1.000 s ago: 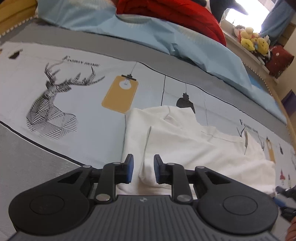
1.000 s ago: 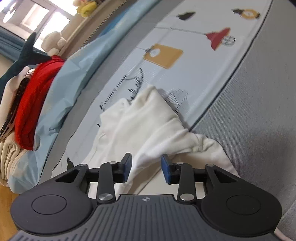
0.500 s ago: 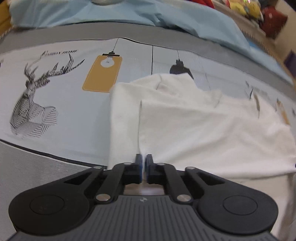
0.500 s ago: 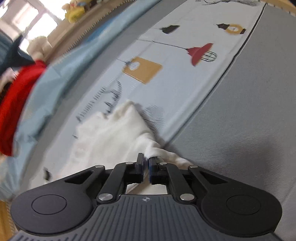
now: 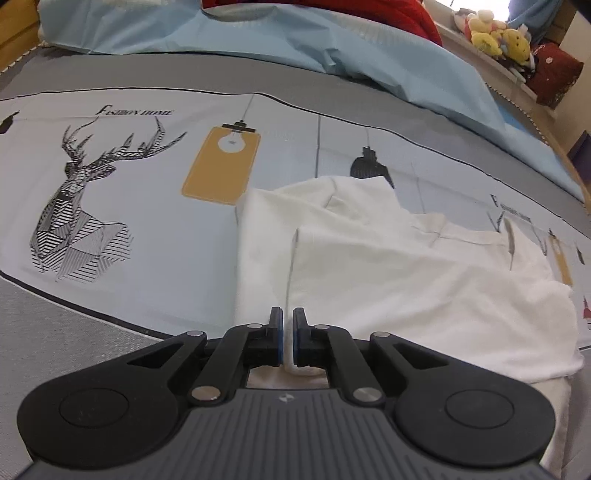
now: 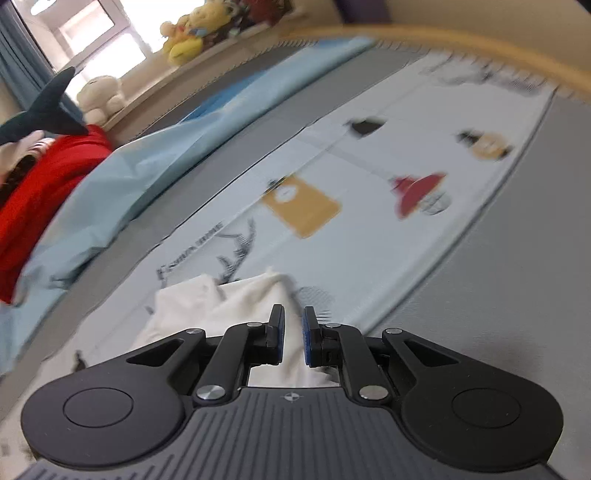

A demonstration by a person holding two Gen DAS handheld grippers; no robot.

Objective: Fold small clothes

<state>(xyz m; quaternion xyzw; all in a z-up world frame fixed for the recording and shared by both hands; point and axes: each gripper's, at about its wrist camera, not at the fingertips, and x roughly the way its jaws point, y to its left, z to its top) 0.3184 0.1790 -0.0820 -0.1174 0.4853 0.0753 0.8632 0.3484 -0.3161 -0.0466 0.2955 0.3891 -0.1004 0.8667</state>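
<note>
The left gripper (image 5: 288, 334) is low and level, its jaws nearly closed on a fold of white cloth (image 5: 406, 280), and the right gripper (image 6: 291, 338), tilted, likewise pinches it.

We count one white garment (image 5: 388, 266) on the printed bedsheet (image 5: 155, 221), with our two grippers on it: the left gripper (image 5: 287, 332) and the right gripper (image 6: 291, 334). At twelve o'clock lie one light blue quilt (image 5: 295, 37) and one red blanket (image 6: 40, 184). We see one shark plush (image 6: 44, 110) and one white plush (image 6: 101, 94); the yellow toys (image 5: 495, 35) are too clustered to count.
</note>
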